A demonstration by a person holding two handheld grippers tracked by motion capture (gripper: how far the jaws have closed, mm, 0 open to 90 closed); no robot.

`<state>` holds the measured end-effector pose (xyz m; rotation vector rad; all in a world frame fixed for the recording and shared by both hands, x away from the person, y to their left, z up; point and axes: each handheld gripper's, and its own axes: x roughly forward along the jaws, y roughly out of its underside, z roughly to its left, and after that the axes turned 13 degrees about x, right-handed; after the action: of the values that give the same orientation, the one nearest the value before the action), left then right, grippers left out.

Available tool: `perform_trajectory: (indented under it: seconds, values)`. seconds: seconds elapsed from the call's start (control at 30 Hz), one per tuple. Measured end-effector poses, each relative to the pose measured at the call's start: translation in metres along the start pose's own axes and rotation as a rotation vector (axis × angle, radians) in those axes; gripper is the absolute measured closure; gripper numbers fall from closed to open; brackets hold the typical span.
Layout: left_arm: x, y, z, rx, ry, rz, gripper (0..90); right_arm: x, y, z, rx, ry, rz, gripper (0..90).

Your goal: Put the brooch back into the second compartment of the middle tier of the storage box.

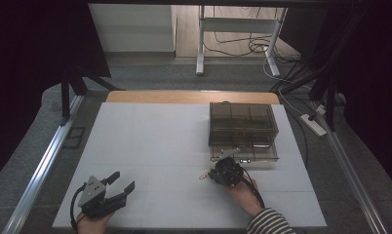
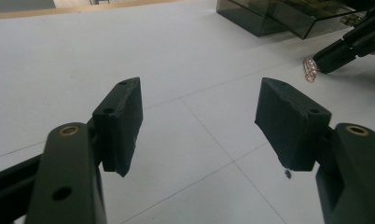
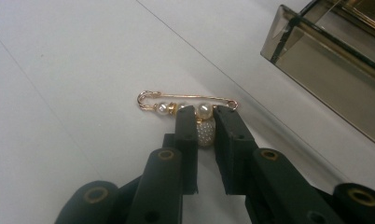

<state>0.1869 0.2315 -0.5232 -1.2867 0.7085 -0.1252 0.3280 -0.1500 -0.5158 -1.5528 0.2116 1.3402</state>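
The gold pearl brooch pin (image 3: 188,103), lying flat on the white table (image 1: 150,146) just in front of the smoked acrylic organiser box (image 1: 243,130), was pinched at its beaded drop by the nearly closed right gripper (image 3: 203,112), presumably for lifting, while the left gripper (image 2: 198,109) was kept wide open, empty, well clear of that box.

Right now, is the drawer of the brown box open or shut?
Open. The drawer sticks out from the front of the brown box, toward the right tool.
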Motion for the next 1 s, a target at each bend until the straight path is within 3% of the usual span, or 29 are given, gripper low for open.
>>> perform_trajectory:
  seconds: [0.27, 1.0]
  values:
    - [0.0, 0.0, 0.0, 0.0, 0.0, 0.0, 32.5, -0.003, 0.0, 0.001, -0.011, 0.002, -0.01, 79.5]
    - [0.001, 0.0, 0.0, 0.001, 0.001, 0.004, 32.5, -0.038, 0.007, -0.005, -0.009, -0.012, -0.054, 79.6]
